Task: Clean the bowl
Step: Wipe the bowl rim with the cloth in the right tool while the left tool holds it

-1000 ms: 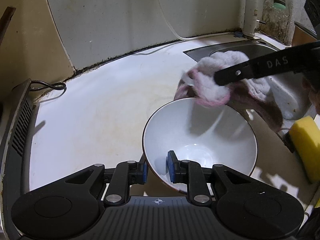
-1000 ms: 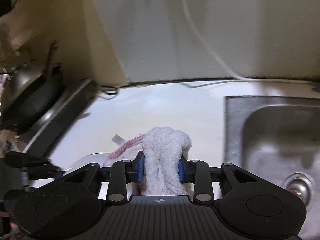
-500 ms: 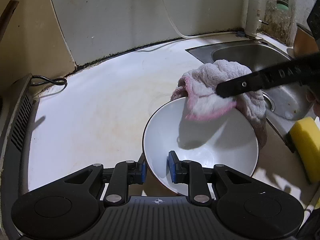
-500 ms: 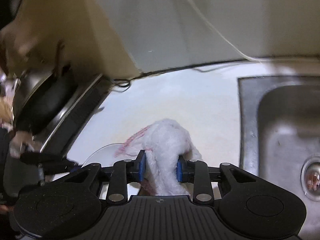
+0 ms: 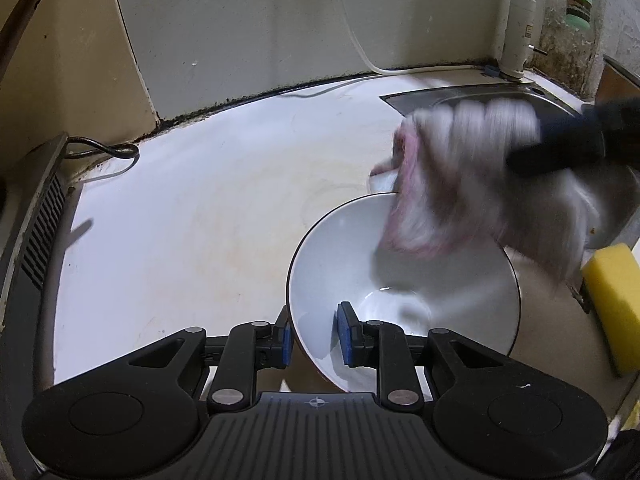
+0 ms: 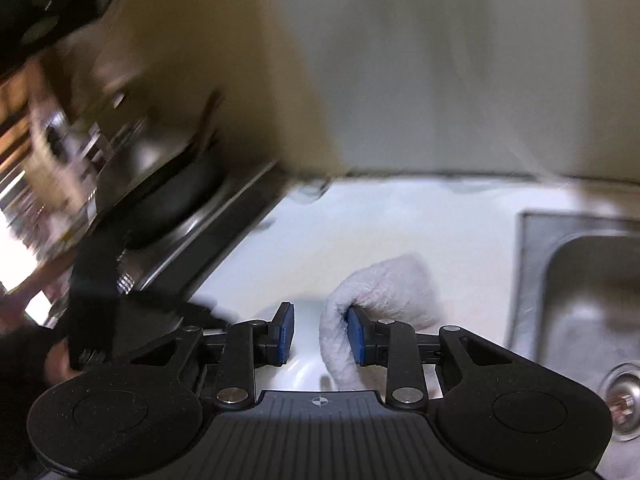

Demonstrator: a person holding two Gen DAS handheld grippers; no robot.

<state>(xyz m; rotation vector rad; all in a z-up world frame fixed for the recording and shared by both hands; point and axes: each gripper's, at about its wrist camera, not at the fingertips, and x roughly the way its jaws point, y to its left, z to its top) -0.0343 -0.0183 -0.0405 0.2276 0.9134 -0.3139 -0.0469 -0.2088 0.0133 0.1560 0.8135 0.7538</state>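
So, wiping the bowl with the cloth, mid-stroke.

On my left side, the left gripper [image 5: 314,334] is clamped on the near rim of the white glazed ceramic bowl with a thin dark edge [image 5: 404,284], one blue pad outside the wall and one inside, holding it tilted above the stained white countertop [image 5: 192,216]. I judge the bowl stiff, breakable and slick where the glaze looks wet, so the rim is the place to grip, and firmly. Further right, the pink-edged white terry cloth [image 5: 460,184] smears across the far rim, blurred. My right gripper [image 6: 320,334] has its jaws standing apart, the cloth draped against the right pad only; whether it is truly pinched I cannot tell. Beyond lie the steel sink [image 6: 592,292] and a yellow sponge [image 5: 614,304].
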